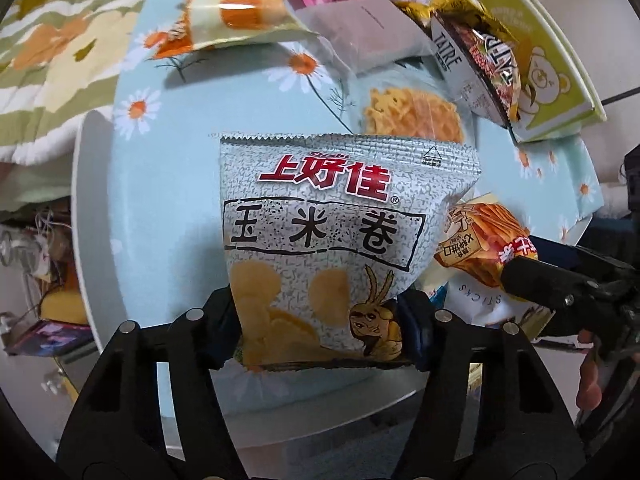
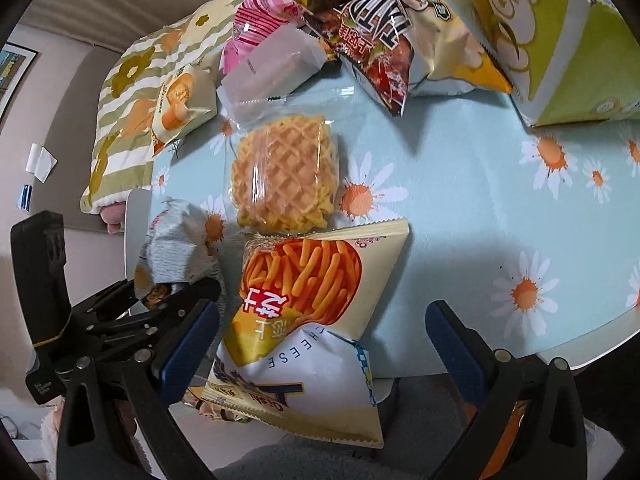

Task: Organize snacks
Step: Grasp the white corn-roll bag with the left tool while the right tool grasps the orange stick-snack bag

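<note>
My left gripper (image 1: 320,332) is shut on the bottom edge of a grey corn-roll snack bag (image 1: 332,232) and holds it upright over the table's near left corner; the same bag shows crumpled in the right wrist view (image 2: 176,248). My right gripper (image 2: 322,344) is open, its blue pads on either side of a cheese-stick bag (image 2: 308,320) that lies at the table's near edge; that bag also shows in the left wrist view (image 1: 484,240). A clear pack of waffle crisps (image 2: 286,172) lies just beyond it.
A daisy-print light blue tablecloth (image 2: 460,200) covers the table. At the far side lie a bread bag (image 2: 184,100), a pink pack (image 2: 256,24), a white pack (image 2: 276,68), a striped bag (image 2: 380,44) and a green bear box (image 2: 560,48). A flowered blanket (image 1: 48,40) lies beyond.
</note>
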`<state>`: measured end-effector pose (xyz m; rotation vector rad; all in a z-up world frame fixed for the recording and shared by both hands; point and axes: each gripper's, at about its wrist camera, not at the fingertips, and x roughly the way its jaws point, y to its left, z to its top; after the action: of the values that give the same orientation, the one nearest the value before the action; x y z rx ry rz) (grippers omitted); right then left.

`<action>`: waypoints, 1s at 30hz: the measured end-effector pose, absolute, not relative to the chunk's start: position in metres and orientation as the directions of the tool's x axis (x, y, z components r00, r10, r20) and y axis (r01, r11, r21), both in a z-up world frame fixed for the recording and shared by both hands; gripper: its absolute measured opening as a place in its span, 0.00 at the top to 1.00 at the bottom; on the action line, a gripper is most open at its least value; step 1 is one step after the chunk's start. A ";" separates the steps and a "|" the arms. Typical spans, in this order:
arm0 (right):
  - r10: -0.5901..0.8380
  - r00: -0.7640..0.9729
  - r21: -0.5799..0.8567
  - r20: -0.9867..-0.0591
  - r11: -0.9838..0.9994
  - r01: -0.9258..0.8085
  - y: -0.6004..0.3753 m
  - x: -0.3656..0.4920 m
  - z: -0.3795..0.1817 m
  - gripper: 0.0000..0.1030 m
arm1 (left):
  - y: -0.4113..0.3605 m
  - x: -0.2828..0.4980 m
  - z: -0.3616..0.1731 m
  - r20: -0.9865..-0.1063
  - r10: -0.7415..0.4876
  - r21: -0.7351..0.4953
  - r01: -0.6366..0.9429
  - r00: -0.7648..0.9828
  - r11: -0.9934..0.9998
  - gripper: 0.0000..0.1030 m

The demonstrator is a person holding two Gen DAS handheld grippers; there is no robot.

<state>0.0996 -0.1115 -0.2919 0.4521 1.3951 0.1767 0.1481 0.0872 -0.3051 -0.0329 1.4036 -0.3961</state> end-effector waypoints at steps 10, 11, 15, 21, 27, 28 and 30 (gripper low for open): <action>0.386 0.123 0.399 -0.914 0.910 0.114 -0.098 0.111 -0.306 0.00 | 0.128 0.138 -0.279 -0.944 -0.272 -0.243 0.168 0.184 0.955 0.41; 0.388 0.116 0.400 -0.914 0.910 0.112 -0.096 0.112 -0.308 0.01 | 0.132 0.137 -0.276 -0.943 -0.273 -0.244 0.160 0.190 0.956 0.41; 0.391 0.095 0.400 -0.915 0.911 0.100 -0.090 0.116 -0.316 0.03 | 0.147 0.133 -0.267 -0.941 -0.266 -0.241 0.140 0.208 0.960 0.41; 0.404 0.087 0.411 -0.911 0.908 0.079 -0.089 0.116 -0.320 0.30 | 0.149 0.128 -0.265 -0.941 -0.260 -0.238 0.122 0.216 0.964 0.41; 0.417 0.106 0.426 -0.903 0.902 0.074 -0.096 0.112 -0.309 0.46 | 0.145 0.126 -0.259 -0.939 -0.262 -0.241 0.120 0.224 0.963 0.41; 0.418 0.114 0.428 -0.901 0.901 0.074 -0.097 0.111 -0.306 0.46 | 0.144 0.126 -0.257 -0.937 -0.264 -0.241 0.121 0.228 0.963 0.41; 0.421 0.134 0.433 -0.897 0.899 0.074 -0.099 0.110 -0.298 0.46 | 0.142 0.126 -0.251 -0.934 -0.267 -0.243 0.125 0.239 0.962 0.41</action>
<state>0.1096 -0.0989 -0.2976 0.4211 1.4260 0.2627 0.1265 0.1424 -0.2507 -0.1265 1.3027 -0.2695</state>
